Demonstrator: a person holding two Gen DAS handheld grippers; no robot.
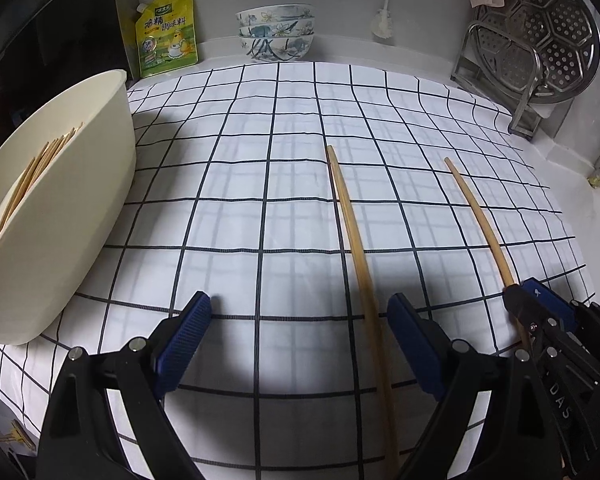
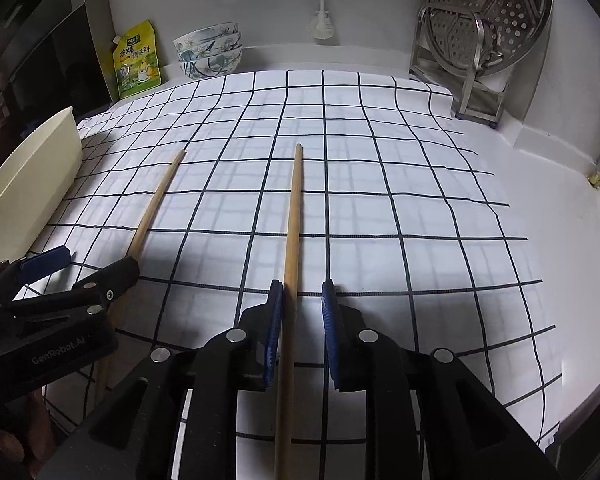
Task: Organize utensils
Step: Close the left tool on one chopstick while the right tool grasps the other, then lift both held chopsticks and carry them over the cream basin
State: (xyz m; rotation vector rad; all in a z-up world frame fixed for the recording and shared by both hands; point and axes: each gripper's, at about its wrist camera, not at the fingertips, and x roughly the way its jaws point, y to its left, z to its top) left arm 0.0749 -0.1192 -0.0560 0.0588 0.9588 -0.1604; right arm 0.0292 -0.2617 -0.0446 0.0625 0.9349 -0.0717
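Two wooden chopsticks lie on the checked cloth [image 1: 260, 184]. One chopstick [image 1: 354, 236] runs between the wide-apart fingers of my open left gripper [image 1: 300, 308], close to the right finger and clear of the pads. The other chopstick [image 2: 294, 220] lies between the jaws of my right gripper [image 2: 302, 304], against the left pad with a gap to the right pad, so the gripper is open. In the left wrist view this chopstick [image 1: 480, 216] ends at the right gripper [image 1: 526, 294]. A cream tub [image 1: 80, 200] at the left holds several chopsticks [image 1: 32, 184].
At the back wall stand a yellow seasoning pouch [image 1: 166, 32] and stacked flowered bowls [image 1: 276, 32]. A perforated steamer plate [image 1: 540, 36] leans in a metal rack at back right. A white brush [image 1: 382, 24] hangs on the wall. The tub [image 2: 32, 184] sits left of both grippers.
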